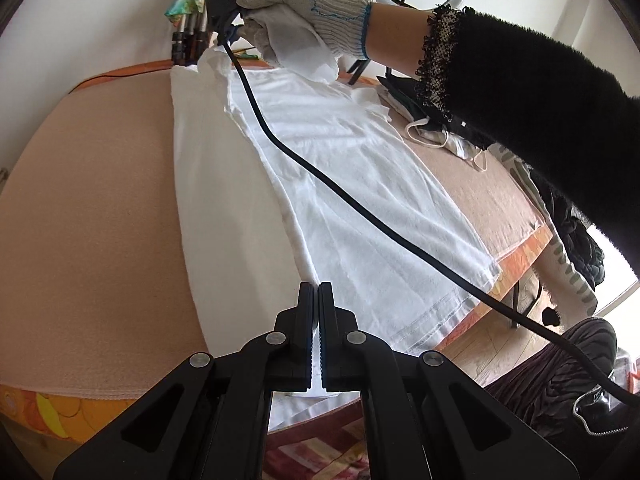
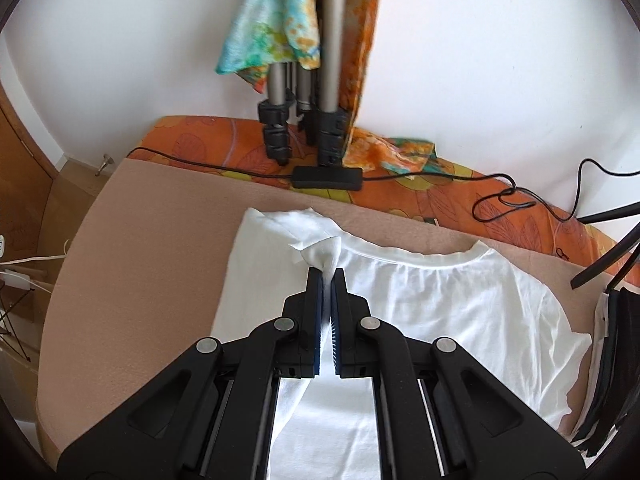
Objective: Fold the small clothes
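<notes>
A white T-shirt lies flat on a beige mat, its left side folded over in a long strip. In the left wrist view my left gripper is shut on that folded edge near the hem, with white cloth showing between the pads. In the right wrist view my right gripper is shut on a bunched tip of the sleeve, lifted slightly above the T-shirt, whose collar lies to the right. A gloved hand holds the right gripper at the far end of the shirt.
A black cable trails across the shirt. Tripod legs draped with colourful cloth stand at the mat's far edge beside a black cable box. Dark clothes lie to the right. A black sleeve reaches in.
</notes>
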`<control>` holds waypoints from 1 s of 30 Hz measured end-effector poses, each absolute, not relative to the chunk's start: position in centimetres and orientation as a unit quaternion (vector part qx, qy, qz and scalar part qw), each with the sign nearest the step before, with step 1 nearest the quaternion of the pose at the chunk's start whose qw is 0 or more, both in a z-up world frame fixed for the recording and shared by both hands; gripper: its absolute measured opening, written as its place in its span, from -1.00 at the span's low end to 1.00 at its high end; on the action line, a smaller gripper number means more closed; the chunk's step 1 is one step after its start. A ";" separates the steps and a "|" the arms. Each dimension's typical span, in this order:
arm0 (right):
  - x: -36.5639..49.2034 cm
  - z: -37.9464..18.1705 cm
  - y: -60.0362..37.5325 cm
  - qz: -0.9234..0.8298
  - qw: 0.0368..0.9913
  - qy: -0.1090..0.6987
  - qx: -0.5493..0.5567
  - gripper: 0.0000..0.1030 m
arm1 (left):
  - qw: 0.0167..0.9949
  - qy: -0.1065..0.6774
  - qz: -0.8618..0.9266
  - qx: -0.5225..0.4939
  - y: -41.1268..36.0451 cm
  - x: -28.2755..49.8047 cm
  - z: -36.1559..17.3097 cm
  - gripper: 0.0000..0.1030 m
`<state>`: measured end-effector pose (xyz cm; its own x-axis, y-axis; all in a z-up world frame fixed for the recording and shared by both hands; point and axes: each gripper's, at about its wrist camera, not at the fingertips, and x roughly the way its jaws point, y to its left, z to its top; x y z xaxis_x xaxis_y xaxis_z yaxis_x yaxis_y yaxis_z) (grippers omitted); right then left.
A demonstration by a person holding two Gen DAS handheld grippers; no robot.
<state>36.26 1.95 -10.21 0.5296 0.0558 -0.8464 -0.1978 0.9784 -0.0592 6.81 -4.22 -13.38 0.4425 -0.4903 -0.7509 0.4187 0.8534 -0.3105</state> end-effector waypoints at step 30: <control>26.3 -3.6 -16.7 0.035 0.903 0.428 -0.006 -0.13 | 0.870 0.402 -0.282 -0.028 -7.6 4.9 -10.3 -0.53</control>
<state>26.33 -16.68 -3.56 0.6311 0.0572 -0.7736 -0.0675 0.9975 0.0186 4.90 -7.57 -10.30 0.5170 -0.5143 -0.6842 0.4691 0.8389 -0.2761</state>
